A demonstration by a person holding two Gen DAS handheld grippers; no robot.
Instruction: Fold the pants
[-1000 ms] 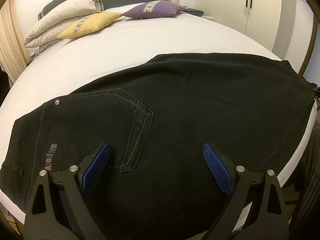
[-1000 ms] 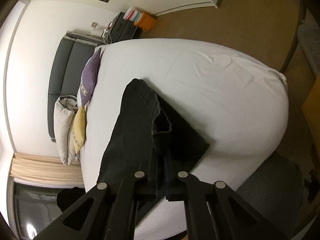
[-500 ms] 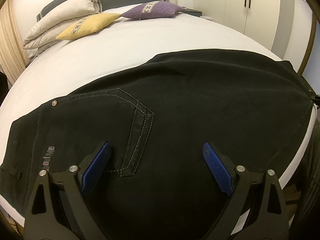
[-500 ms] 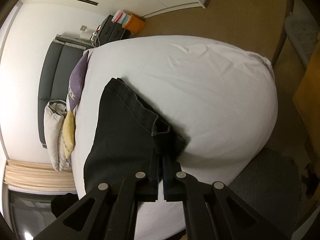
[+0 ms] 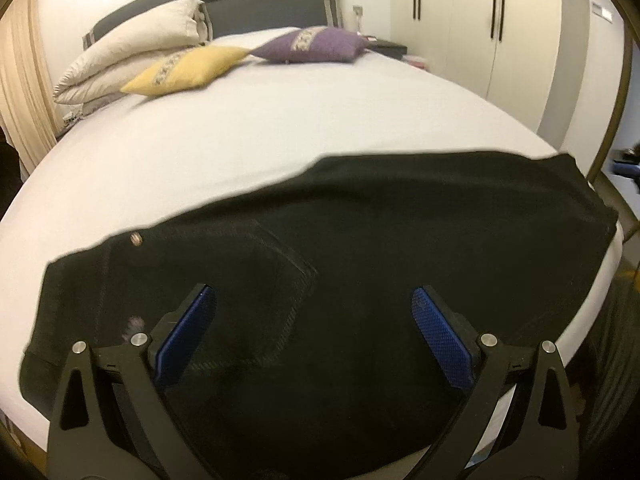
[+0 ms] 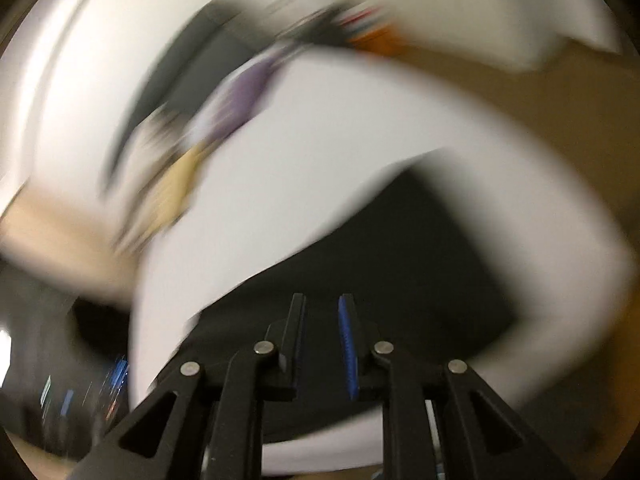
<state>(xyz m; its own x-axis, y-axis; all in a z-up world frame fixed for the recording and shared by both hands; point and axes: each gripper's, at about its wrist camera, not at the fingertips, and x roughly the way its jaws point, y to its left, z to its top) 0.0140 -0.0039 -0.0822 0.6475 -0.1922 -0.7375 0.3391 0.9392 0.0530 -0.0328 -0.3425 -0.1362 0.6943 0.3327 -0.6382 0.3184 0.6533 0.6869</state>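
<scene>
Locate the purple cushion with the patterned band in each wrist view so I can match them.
Left wrist: the purple cushion lies at upper centre, near the head of the white bed.
Right wrist: a blurred purple patch, upper left of centre.
Shared landmark: the yellow cushion lying beside it.
</scene>
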